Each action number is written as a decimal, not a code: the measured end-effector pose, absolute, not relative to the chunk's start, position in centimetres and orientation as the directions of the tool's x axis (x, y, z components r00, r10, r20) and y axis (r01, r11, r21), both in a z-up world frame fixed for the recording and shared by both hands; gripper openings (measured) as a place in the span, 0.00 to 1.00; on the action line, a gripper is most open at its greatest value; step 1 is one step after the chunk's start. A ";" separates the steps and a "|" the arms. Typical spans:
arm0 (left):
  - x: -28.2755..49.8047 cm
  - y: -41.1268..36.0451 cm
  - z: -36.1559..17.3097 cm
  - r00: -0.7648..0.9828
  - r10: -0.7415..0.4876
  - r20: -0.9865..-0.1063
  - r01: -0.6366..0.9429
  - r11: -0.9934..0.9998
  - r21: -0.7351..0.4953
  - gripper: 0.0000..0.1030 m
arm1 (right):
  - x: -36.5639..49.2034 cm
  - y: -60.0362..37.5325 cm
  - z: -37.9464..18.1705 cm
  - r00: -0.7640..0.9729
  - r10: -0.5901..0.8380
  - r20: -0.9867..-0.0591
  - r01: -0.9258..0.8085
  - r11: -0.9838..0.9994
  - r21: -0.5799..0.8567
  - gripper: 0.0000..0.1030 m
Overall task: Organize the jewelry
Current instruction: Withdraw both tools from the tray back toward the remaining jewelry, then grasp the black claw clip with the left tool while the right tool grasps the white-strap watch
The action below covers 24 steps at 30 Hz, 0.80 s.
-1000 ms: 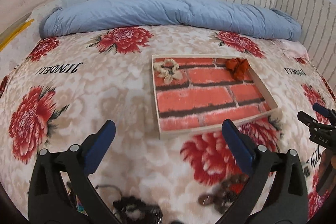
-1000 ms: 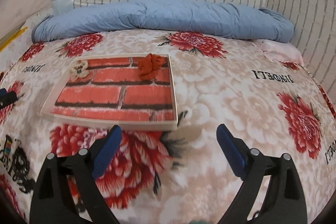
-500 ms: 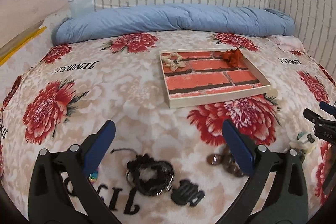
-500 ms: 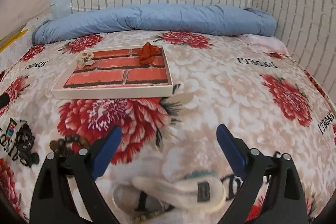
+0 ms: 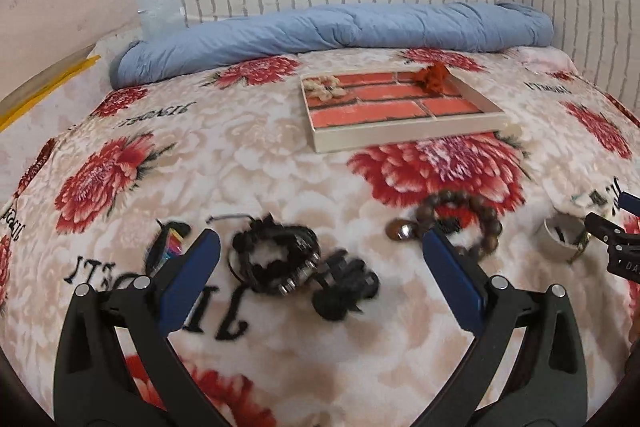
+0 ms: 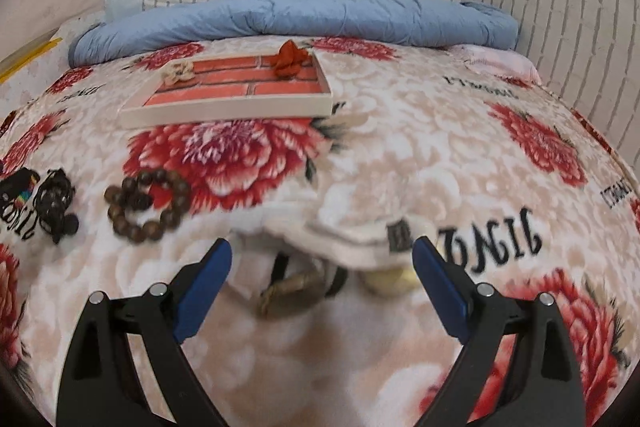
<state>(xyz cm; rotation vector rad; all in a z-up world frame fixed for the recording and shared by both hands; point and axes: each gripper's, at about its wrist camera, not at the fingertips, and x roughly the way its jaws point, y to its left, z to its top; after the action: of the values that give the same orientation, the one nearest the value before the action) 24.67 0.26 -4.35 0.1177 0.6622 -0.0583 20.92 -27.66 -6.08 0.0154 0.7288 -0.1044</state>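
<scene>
On the bedspread a tray is seen, well apart from the loose pieces. Left gripper, jaws spread and empty, is held over the black bracelet; right gripper, likewise spread, over a white item. Step judged: pick-up approach. Next, closing and carrying to the tray are called for.

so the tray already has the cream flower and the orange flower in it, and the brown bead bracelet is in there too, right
Not quite. The brown bead bracelet is not in the tray; it lies on the floral blanket, nearer the camera, as the right wrist view shows. The cream flower and the orange flower are indeed in the tray, at its far end.
</scene>
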 end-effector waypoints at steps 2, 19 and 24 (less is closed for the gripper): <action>24.2 0.0 -5.1 0.783 -0.021 -0.622 0.101 0.991 0.093 0.95 | 20.5 -27.6 -6.6 0.736 -0.089 -0.671 0.096 0.995 -0.027 0.87; 24.5 0.7 -9.0 0.713 -0.037 -0.701 0.078 0.997 0.026 0.95 | 20.7 -28.3 -8.9 0.690 -0.022 -0.724 0.069 0.997 0.036 0.87; 25.0 0.6 -9.5 0.695 -0.051 -0.717 0.091 0.996 0.018 0.95 | 21.5 -27.7 -9.4 0.668 -0.004 -0.744 0.038 0.999 0.029 0.87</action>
<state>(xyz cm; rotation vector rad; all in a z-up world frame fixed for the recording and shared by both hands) 25.01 0.62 -9.49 0.0537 0.7987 -0.0791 21.54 -27.72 -9.36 0.0434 0.8388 -0.0238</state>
